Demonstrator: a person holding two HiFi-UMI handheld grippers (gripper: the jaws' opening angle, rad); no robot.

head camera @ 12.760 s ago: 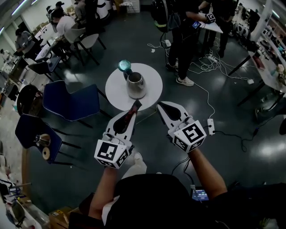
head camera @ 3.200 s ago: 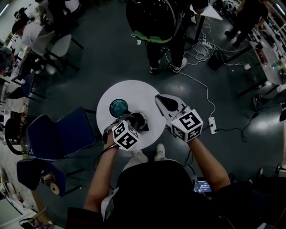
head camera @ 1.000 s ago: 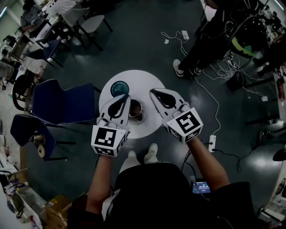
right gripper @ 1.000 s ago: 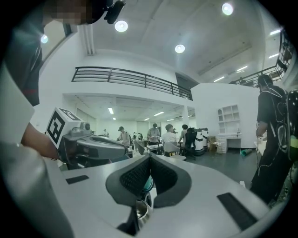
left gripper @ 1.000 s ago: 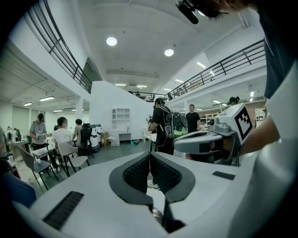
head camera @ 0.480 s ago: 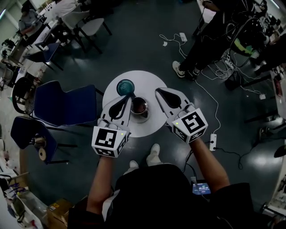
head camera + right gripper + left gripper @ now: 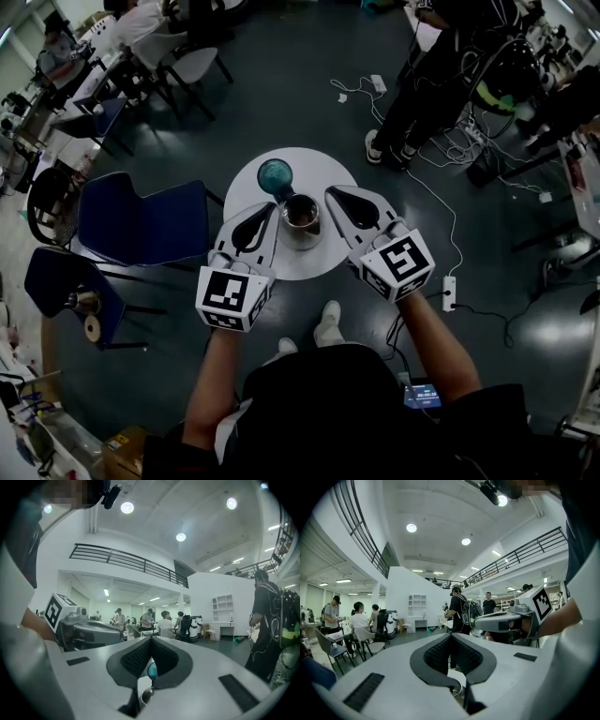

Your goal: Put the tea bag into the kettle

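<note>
Head view: open kettle (image 7: 302,214) mid-worktop (image 7: 323,169), brownish inside, teal lid (image 7: 276,175) just beside it, left gripper (image 7: 271,208) and right gripper (image 7: 330,195) flanking. Only the gripper views show both jaw pairs closed, empty.

kettle (image 7: 301,215) on table (image 7: 321,170) | lid (image 7: 276,175) behind it | left gripper (image 7: 267,208) left | right gripper (image 7: 336,196) right

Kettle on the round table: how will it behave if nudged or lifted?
Kettle looks like shiny metal: likely stiff, slick for jaws. It seems squat, so a nudge would probably slide it on the smooth table rather than tip it. Weight hinges on contents, which I cannot make out.
</note>
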